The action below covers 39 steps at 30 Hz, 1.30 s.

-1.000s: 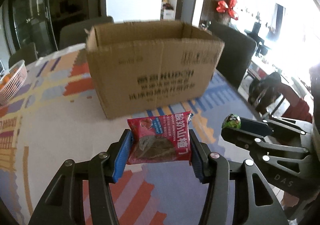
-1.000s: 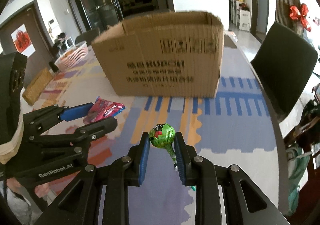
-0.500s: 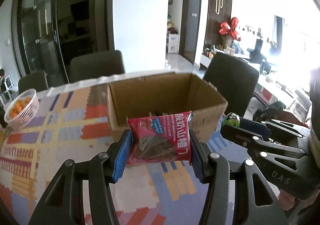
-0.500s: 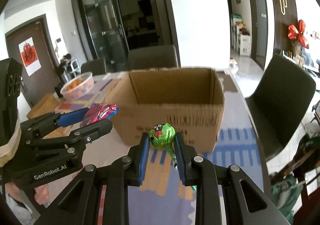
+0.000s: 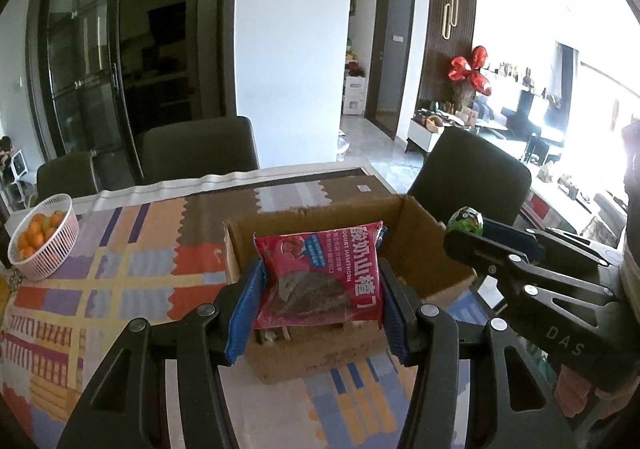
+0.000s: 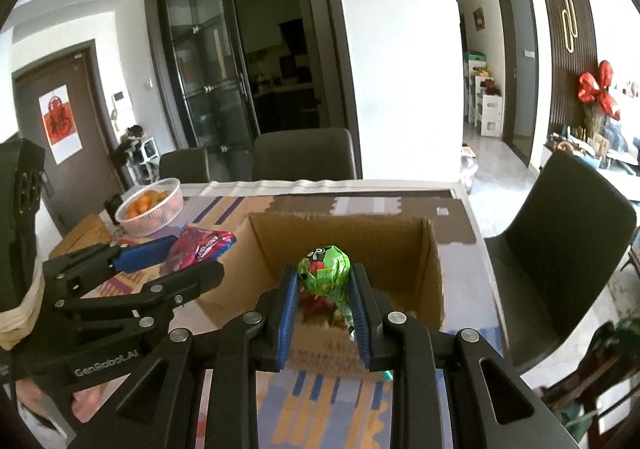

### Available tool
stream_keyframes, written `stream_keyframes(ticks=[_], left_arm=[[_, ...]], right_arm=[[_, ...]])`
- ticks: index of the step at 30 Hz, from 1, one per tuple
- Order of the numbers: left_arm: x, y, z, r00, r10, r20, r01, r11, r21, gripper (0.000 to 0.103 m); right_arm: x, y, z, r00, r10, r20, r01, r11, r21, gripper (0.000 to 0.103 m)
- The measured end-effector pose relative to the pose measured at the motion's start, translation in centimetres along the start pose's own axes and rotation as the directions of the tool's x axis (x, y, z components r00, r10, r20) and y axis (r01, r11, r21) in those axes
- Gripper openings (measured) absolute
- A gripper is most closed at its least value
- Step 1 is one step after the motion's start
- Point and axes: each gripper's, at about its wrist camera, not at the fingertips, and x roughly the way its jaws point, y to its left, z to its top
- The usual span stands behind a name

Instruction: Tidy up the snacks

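- Left gripper (image 5: 320,301) clamped by its blue pads on a red snack packet (image 5: 320,281), held upright in the air in front of the open cardboard box (image 5: 416,241); jaws about half closed, pads pressing both side edges.
- Right gripper (image 6: 325,299) nearly shut on a green-wrapped lollipop (image 6: 325,269), ball above the pads, stick running down between them — lower end cut off behind the fingers.
- Box contents mostly hidden: packet blocks the left view, lollipop and pads block the right; only blurred red and pale scraps visible at the bottom, too unclear to name.
- Box's near wall print blurred, unreadable.
- White basket (image 5: 44,241) of oranges at the table's far left corner, well apart from the box.
- Versus a second ago: both cameras higher, looking down into the box instead of at its printed side; same grips on packet and lollipop, no change in jaw width.
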Motion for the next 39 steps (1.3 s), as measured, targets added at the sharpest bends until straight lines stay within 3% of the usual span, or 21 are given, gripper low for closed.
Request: stream_keyframes(ticks=[7, 15, 20, 23, 28, 30, 39], left_arm=[[2.1, 0.8, 2.1, 0.999, 0.007, -0.038, -0.008, 1.000, -0.020, 0.054], [5.7, 1.4, 2.8, 0.990, 0.010, -0.139, -0.014, 0.999, -0.030, 0.055], [7.2, 1.8, 2.6, 0.982, 0.045, -0.182, -0.051, 0.998, -0.025, 0.067], [6.9, 1.7, 2.2, 0.982, 0.057, -0.182, -0.062, 0.998, -0.021, 0.070], [6.3, 1.2, 1.7, 0.982, 0.097, -0.163, -0.094, 0.995, 0.022, 0.076], [6.1, 0.7, 1.7, 0.981, 0.130, -0.146, -0.124, 0.991, 0.050, 0.084], [3.1, -0.2, 1.2, 0.983, 0.165, -0.084, -0.160, 0.985, 0.057, 0.087]], right_arm=[[2.3, -0.4, 2.6, 1.000, -0.015, -0.013, 0.014, 1.000, -0.019, 0.026], [5.7, -1.6, 3.7, 0.995, -0.024, -0.096, 0.022, 0.999, -0.024, 0.026], [7.7, -2.4, 3.5, 0.988, -0.032, -0.149, 0.031, 0.999, -0.008, 0.028], [8.1, -3.0, 3.3, 0.986, -0.055, -0.160, 0.057, 0.998, 0.009, 0.047], [7.0, -3.3, 2.5, 0.985, -0.086, -0.148, 0.089, 0.996, 0.009, 0.055], [6.3, -3.4, 2.2, 0.986, -0.097, -0.138, 0.099, 0.995, 0.013, 0.058], [3.3, -3.5, 1.6, 0.983, -0.157, -0.098, 0.157, 0.988, -0.004, 0.064]])
